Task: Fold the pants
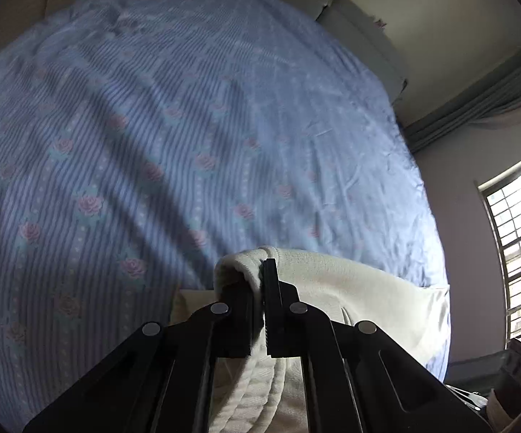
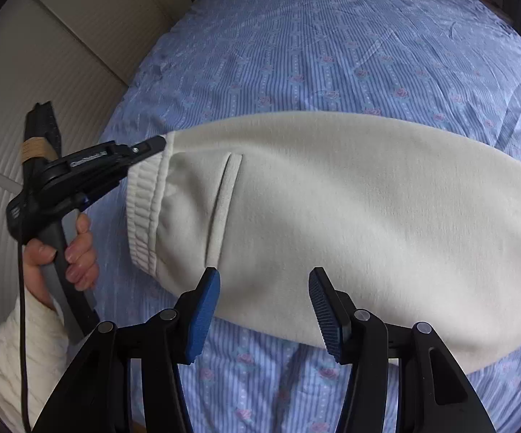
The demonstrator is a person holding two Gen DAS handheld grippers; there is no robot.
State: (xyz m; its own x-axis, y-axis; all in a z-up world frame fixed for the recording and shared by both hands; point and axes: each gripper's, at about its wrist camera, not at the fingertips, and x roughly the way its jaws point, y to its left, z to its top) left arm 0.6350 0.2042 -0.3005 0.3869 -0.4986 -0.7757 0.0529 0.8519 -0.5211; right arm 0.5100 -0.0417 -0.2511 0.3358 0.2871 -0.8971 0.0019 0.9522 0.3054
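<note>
Cream fleece pants (image 2: pixel 332 216) lie across the blue striped bed sheet (image 2: pixel 332 47), ribbed waistband (image 2: pixel 145 213) to the left, a pocket slit beside it. My left gripper (image 1: pixel 260 278) is shut on the waistband's far corner (image 1: pixel 238 263); it also shows in the right wrist view (image 2: pixel 152 146), held by a hand. My right gripper (image 2: pixel 264 288) is open with blue pads (image 2: pixel 202 317), hovering over the near edge of the pants, holding nothing.
The bed fills most of both views, with a rose pattern on the sheet (image 1: pixel 152 126). A cream padded headboard or wall (image 2: pixel 62 54) is left of the bed. A window (image 1: pixel 520 252) and curtain (image 1: pixel 476 101) are at the right.
</note>
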